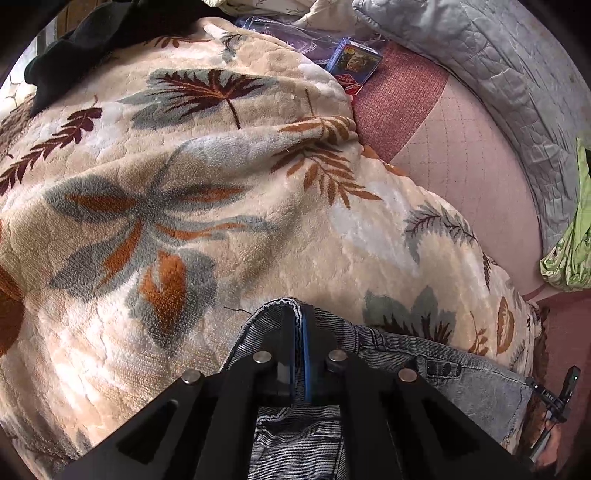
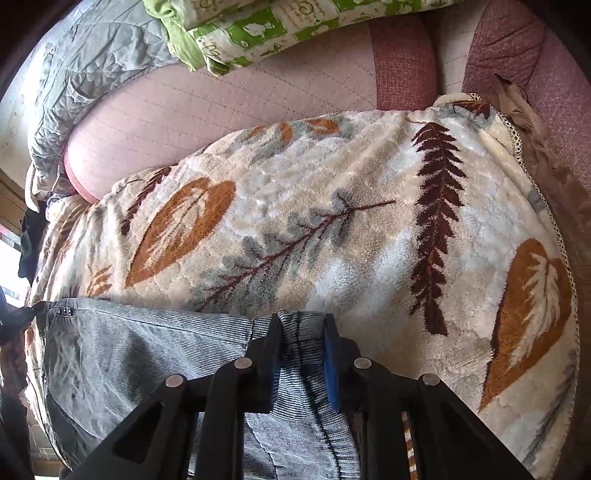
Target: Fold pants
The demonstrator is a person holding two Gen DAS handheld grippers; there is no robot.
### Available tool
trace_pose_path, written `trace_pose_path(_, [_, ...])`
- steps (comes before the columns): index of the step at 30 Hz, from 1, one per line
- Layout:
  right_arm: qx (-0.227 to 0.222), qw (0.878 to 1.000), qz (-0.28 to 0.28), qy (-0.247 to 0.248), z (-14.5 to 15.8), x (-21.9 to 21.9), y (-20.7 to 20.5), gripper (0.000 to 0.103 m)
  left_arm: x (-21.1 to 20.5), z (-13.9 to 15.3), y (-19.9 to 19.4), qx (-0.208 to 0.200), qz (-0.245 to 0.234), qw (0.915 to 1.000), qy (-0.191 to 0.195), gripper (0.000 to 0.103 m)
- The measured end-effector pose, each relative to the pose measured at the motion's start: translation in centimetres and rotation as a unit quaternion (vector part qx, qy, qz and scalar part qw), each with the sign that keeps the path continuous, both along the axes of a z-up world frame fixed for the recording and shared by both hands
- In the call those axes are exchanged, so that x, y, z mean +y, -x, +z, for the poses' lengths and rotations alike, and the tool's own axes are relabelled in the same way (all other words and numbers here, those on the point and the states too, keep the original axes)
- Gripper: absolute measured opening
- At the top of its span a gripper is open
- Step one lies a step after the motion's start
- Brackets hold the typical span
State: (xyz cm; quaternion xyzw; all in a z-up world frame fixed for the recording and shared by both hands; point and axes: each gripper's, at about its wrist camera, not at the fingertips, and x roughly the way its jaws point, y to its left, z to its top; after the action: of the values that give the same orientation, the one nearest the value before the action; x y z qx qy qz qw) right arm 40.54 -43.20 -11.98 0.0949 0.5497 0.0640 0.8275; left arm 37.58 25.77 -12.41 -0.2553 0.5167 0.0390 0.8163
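The pants are grey-blue washed jeans [image 1: 424, 365] lying on a cream fleece blanket with leaf patterns [image 1: 192, 206]. My left gripper [image 1: 299, 332] is shut on a folded edge of the jeans, the denim pinched between its black fingers. In the right wrist view the jeans [image 2: 147, 354] spread to the left over the same blanket [image 2: 332, 229]. My right gripper [image 2: 301, 339] is shut on a bunched edge of the jeans, with denim filling the gap between the blue pads [image 2: 330, 369].
A pink quilted sofa seat [image 1: 461, 155] lies beyond the blanket. A grey quilted cover [image 1: 498, 66], a blue box [image 1: 354, 61], a black garment [image 1: 74, 44] and a green patterned cloth [image 2: 258, 29] lie around it. A brown cloth [image 2: 546, 155] hangs at the right.
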Motion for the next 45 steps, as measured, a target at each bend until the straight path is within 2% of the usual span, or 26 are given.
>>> trace_pose_path(3, [0.004,1.0,-0.001,-0.001,-0.3,0.1,0.0,0.021,0.7,-0.7,-0.1,0.004,0.005,0.9997,0.026,0.003])
trace_pose_path(7, [0.005,1.0,0.0,-0.004,-0.6,-0.1,-0.2,0.021,0.8,-1.5,-0.4,0.018,0.005,0.9995,0.025,0.003])
trace_pose_path(12, [0.009,1.0,-0.001,-0.007,-1.1,-0.1,-0.2,0.021,0.5,-1.8,-0.5,0.015,0.005,0.9997,0.018,0.003])
trace_pose_path(17, [-0.007,1.0,-0.005,-0.019,0.3,-0.5,0.8,0.021,0.4,0.1,0.7,-0.006,-0.003,0.9997,0.022,0.003])
trace_pose_path(22, [-0.033,0.999,-0.002,-0.028,3.6,-0.6,3.3,0.021,0.6,3.3,4.0,-0.04,-0.014,0.9983,0.04,0.003])
trace_pose_path(26, [-0.062,0.997,-0.001,-0.04,6.6,-0.9,7.2,0.021,0.7,6.3,8.5,-0.072,-0.027,0.9961,0.045,0.003])
trace_pose_path(30, [-0.086,0.995,0.005,-0.054,8.8,-1.2,13.5,0.021,1.1,8.6,15.1,-0.1,-0.032,0.9928,0.057,0.003])
trace_pose_path(34, [-0.096,0.993,0.003,-0.063,9.2,-1.9,20.9,0.021,0.8,9.4,22.3,-0.109,-0.051,0.9921,0.037,0.003])
trace_pose_path(38, [-0.078,0.995,0.006,-0.056,7.1,-2.0,27.5,0.021,0.7,8.5,28.0,-0.099,-0.068,0.9925,0.022,0.003])
trace_pose_path(42, [-0.028,0.998,0.016,-0.053,2.3,-1.4,31.6,0.021,0.7,4.7,30.9,-0.05,-0.074,0.9958,0.019,0.003])
trace_pose_path(45, [-0.005,0.999,0.01,-0.052,0.0,-1.4,33.4,0.023,1.1,2.1,32.1,-0.017,-0.067,0.9975,0.015,0.004])
